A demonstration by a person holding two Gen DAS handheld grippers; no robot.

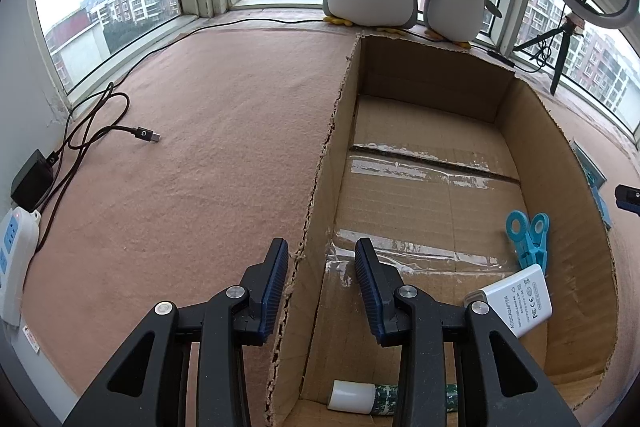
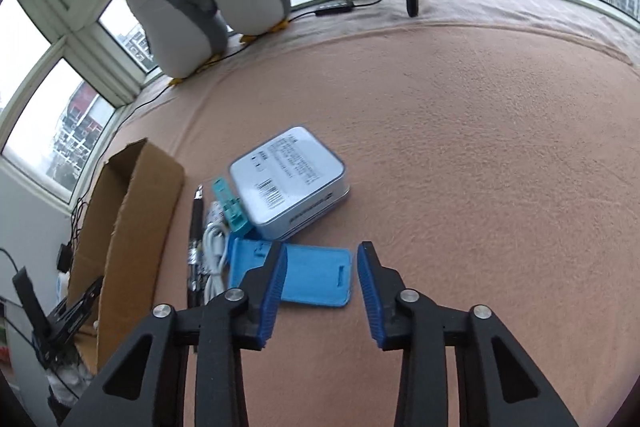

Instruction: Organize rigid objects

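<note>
Both empty and spread, the left gripper straddles the cardboard box wall, perhaps snagging it, while the right gripper nears the blue case.

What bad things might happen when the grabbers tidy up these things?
The right gripper is open over the flat blue case; the case lies low on the cloth, so the fingers may slip off it. The white cable and pen crowd its left edge and might get dragged along. The left gripper straddles the cardboard box wall and could knock it.
</note>
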